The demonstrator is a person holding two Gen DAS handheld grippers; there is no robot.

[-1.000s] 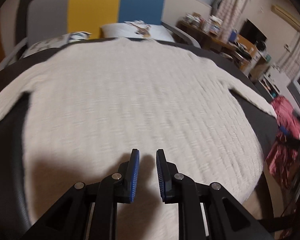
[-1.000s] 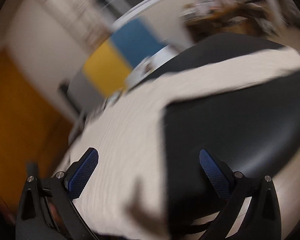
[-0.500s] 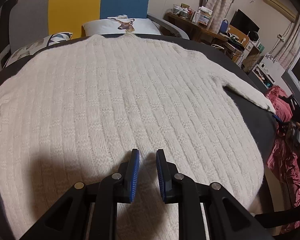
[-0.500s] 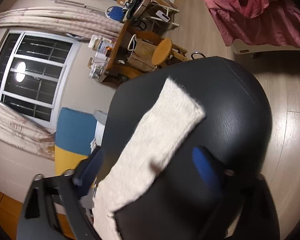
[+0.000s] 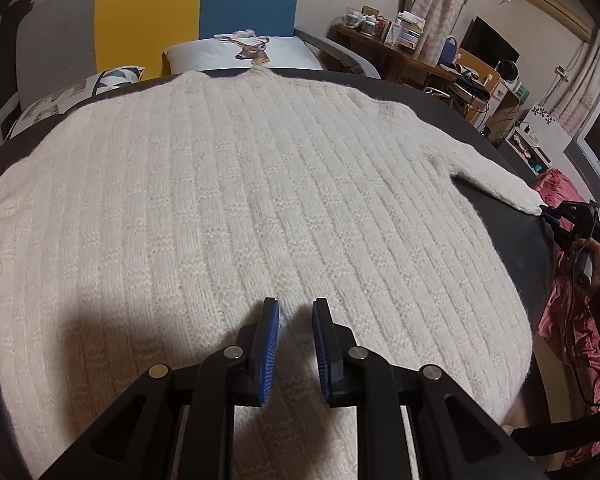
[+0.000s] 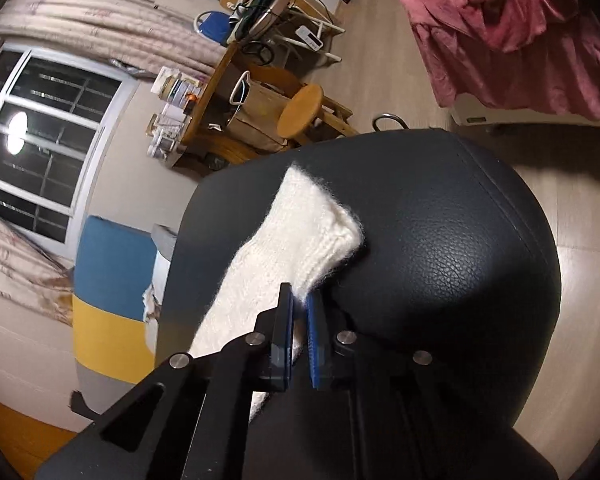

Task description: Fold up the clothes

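A cream knitted sweater (image 5: 240,208) lies spread flat on a black leather surface (image 5: 500,236), collar at the far side. My left gripper (image 5: 296,312) hovers over the sweater's lower middle, its blue pads a small gap apart with nothing between them. The sweater's right sleeve (image 6: 300,240) runs out to the surface's right edge. My right gripper (image 6: 299,300) is shut on the edge of that sleeve's cuff, and it also shows in the left wrist view (image 5: 560,216) at the cuff tip.
A pillow with a deer print (image 5: 244,52) and a yellow and blue headboard (image 5: 196,12) lie beyond the collar. A cluttered wooden desk (image 5: 412,60) stands back right. Pink fabric (image 6: 512,28) lies on the wooden floor. A round wooden stool (image 6: 300,110) stands near the surface's corner.
My right gripper swung to the right sleeve's cuff and closed on it. My left gripper stayed over the sweater's lower middle with the same narrow gap.
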